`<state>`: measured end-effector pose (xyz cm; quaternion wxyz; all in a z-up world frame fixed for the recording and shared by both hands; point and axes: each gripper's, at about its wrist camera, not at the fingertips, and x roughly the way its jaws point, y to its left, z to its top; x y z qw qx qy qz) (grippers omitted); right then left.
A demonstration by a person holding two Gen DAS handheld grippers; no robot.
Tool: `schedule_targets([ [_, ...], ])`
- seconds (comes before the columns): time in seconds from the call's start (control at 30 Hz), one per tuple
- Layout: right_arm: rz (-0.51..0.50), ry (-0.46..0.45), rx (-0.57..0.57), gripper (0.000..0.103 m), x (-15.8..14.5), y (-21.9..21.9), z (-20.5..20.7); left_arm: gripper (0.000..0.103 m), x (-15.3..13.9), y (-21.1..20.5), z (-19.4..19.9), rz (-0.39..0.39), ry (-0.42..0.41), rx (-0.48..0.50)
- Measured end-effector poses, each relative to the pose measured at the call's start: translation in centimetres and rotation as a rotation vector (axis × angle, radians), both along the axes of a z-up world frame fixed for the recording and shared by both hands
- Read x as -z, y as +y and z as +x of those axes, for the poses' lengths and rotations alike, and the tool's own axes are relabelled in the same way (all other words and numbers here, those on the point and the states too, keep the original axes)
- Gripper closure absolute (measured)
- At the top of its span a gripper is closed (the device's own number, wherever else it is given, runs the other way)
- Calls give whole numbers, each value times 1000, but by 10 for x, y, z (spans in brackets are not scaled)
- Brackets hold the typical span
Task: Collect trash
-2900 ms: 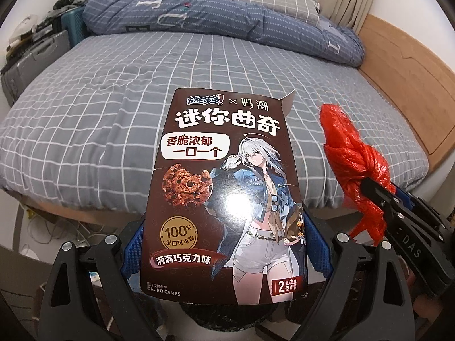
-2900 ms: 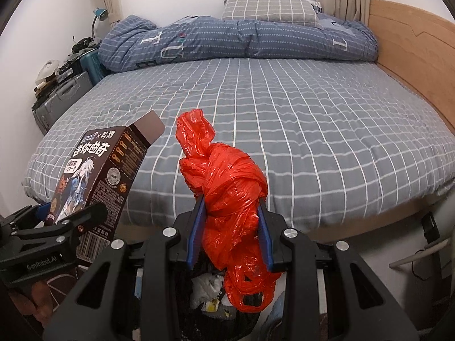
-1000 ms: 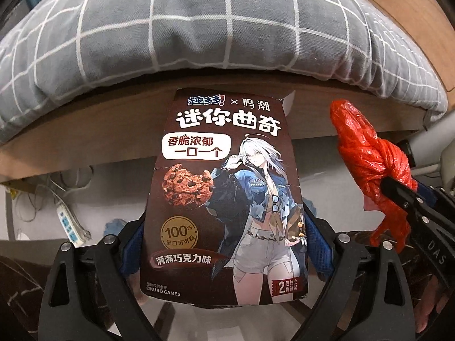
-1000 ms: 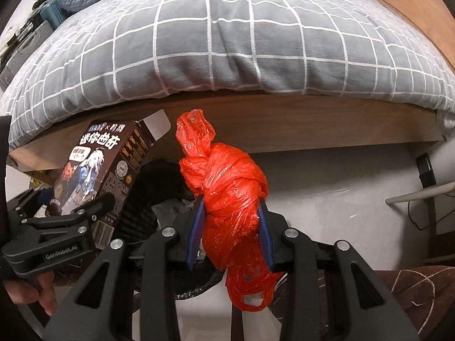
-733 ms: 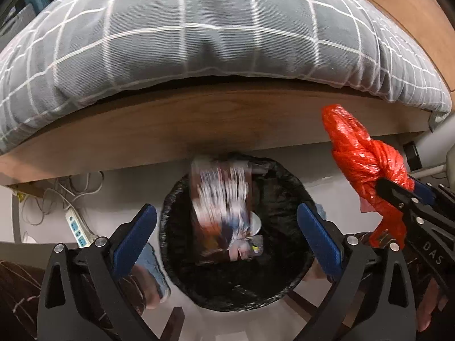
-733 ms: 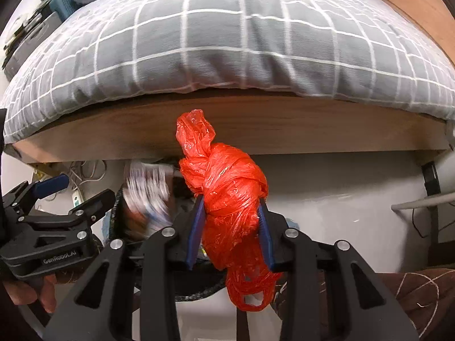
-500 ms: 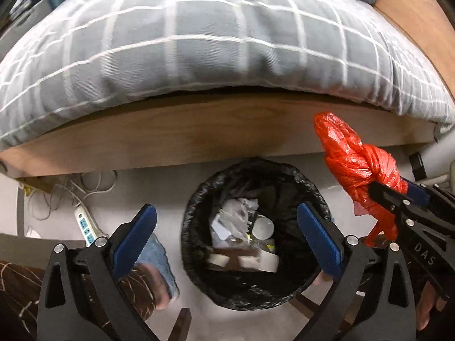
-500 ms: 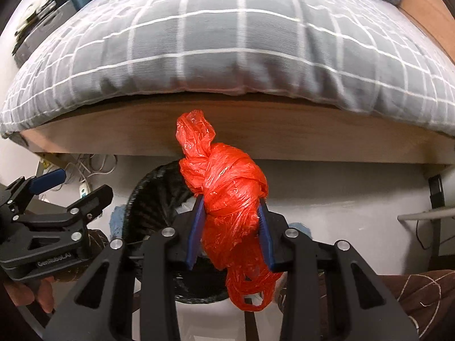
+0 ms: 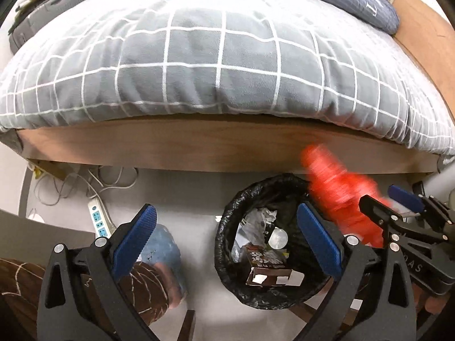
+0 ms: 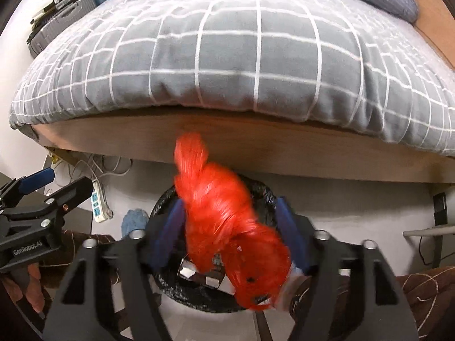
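A round bin lined with a black bag stands on the floor in front of the bed; it also shows in the right wrist view. The brown cookie box lies inside it among paper scraps. My left gripper is open and empty, above the bin's left side. My right gripper is open over the bin. The red plastic bag is blurred between its spread jaws, tipped toward the bin; it also shows in the left wrist view.
The bed with a grey checked cover and wooden frame overhangs just behind the bin. A white power strip and cables lie on the floor at left. A blue slipper is beside the bin.
My left gripper opened and the cookie box fell into the bin. My right gripper has just opened and the red bag is slipping down, blurred. Both views moved left over the bin.
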<state>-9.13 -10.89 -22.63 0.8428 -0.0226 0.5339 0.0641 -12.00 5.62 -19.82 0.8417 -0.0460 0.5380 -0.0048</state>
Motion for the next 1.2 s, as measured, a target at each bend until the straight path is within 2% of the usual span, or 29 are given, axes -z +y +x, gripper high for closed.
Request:
schedule_targets([
  [0.13, -16, -26, 11, 24, -8, -6, 0, 6, -9, -2, -1, -4, -21, 4],
  [0.17, -17, -37, 18, 22, -12, -8, 0, 6, -11, -3, -1, -8, -24, 4],
  [0.23, -14, -82, 39, 12, -24, -14, -1, 6, -16, -5, -1, -17, -40, 8],
  [0.33, 6, -139, 73, 8, -46, -24, 0, 6, -36, -10, -1, -27, -79, 21],
  [0.57, -31, -255, 126, 8, -100, -38, -6, 6, -98, -17, -7, -30, -196, 52],
  [0.83, -14, -392, 129, 8, -181, -42, -48, 6, -167, -27, -38, -24, -303, 70],
  [0.93, -8, -418, 119, 8, -199, -42, -70, 6, -183, -32, -52, -10, -320, 70],
  [1.07, -8, -437, 107, 8, -211, -39, -92, 6, -197, -28, -70, -46, -327, 58],
  [1.2, 0, -450, 103, 8, -220, -40, -106, 6, -208, -27, -86, -26, -356, 59],
])
